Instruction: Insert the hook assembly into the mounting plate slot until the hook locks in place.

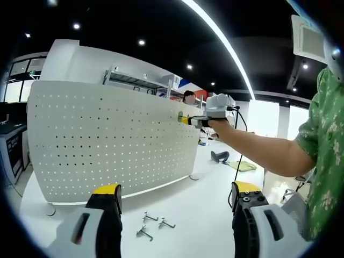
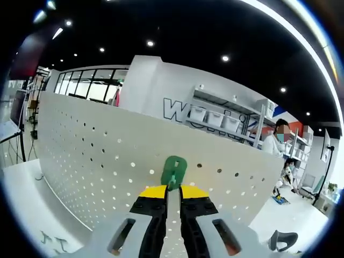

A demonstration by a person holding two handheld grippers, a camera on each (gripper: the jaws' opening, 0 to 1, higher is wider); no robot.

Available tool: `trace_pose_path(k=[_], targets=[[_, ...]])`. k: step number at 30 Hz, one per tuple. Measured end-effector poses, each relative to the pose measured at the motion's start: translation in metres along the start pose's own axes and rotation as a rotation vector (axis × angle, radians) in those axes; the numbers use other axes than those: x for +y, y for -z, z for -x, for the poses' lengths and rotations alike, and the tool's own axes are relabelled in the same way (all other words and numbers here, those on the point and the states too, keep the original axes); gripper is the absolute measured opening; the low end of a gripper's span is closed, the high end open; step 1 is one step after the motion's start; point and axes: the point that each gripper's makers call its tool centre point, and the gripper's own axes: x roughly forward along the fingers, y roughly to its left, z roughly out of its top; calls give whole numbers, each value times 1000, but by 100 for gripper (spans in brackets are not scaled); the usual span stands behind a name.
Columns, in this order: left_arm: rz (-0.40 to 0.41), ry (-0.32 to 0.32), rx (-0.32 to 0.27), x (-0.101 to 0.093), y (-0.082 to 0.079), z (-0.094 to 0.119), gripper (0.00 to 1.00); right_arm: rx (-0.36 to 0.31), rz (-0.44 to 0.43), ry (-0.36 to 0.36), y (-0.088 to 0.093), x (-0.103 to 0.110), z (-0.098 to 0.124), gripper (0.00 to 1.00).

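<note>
A white perforated mounting plate (image 1: 113, 140) stands upright on the white table. My right gripper (image 1: 187, 119), held by a person's arm, presses a green hook assembly (image 1: 180, 115) against the plate's upper right part. In the right gripper view the green hook assembly (image 2: 173, 171) sits pinched between the shut yellow-tipped jaws of my right gripper (image 2: 172, 189), its head against the mounting plate (image 2: 107, 156). My left gripper (image 1: 174, 196) is open, low over the table in front of the plate, holding nothing. Three loose metal hooks (image 1: 151, 223) lie on the table between its jaws.
The person's arm (image 1: 258, 150) and green patterned sleeve (image 1: 322, 140) cross the right side. Shelving with bins (image 2: 220, 115) and other people (image 2: 278, 138) stand behind the plate. Small hooks (image 2: 54, 242) lie on the table at lower left.
</note>
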Motion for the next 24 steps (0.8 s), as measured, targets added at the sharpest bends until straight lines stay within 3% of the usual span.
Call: trace_pose_path(k=[8,24], targets=[[-7,8,-3,-3,-2,-1,86,-14,-28,-19,1,7,12,10],[-15,16,-7,-6,-5,0,87,-41,-78,-95,1,23,25,33]])
